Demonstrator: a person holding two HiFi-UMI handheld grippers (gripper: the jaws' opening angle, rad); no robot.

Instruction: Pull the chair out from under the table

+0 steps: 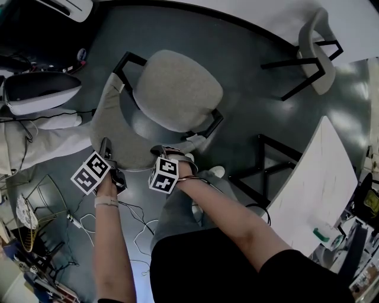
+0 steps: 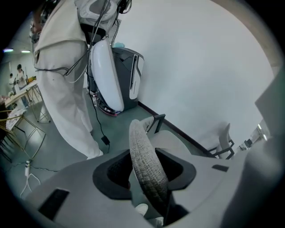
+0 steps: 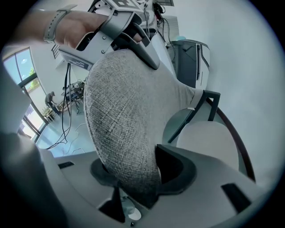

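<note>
grey floor [image 1: 249, 100], white wall [image 1: 266, 15] along the far side, cables [image 1: 136, 213] loose near the person's feet. chair [image 1: 177, 89] out in the open on the floor: grey fabric seat, black frame, no part of it under the white table [image 1: 314, 189], which sits well apart at the right of the head view on black legs. second chair [image 1: 314, 44] over by the wall. white-shelled machine [image 1: 35, 92] beside the chair on the opposite side.

left gripper [image 1: 106, 148] set over the top edge of the backrest [image 1: 109, 127], thin fabric rim running between its fingers [image 2: 111, 171], closed on it. right gripper [image 1: 174, 152] further along the same rim, nearer the table side; fabric filling the gap between its fingers [image 3: 178, 171], touching both, gripped. both grippers pitched steeply down, marker cubes facing up.
</note>
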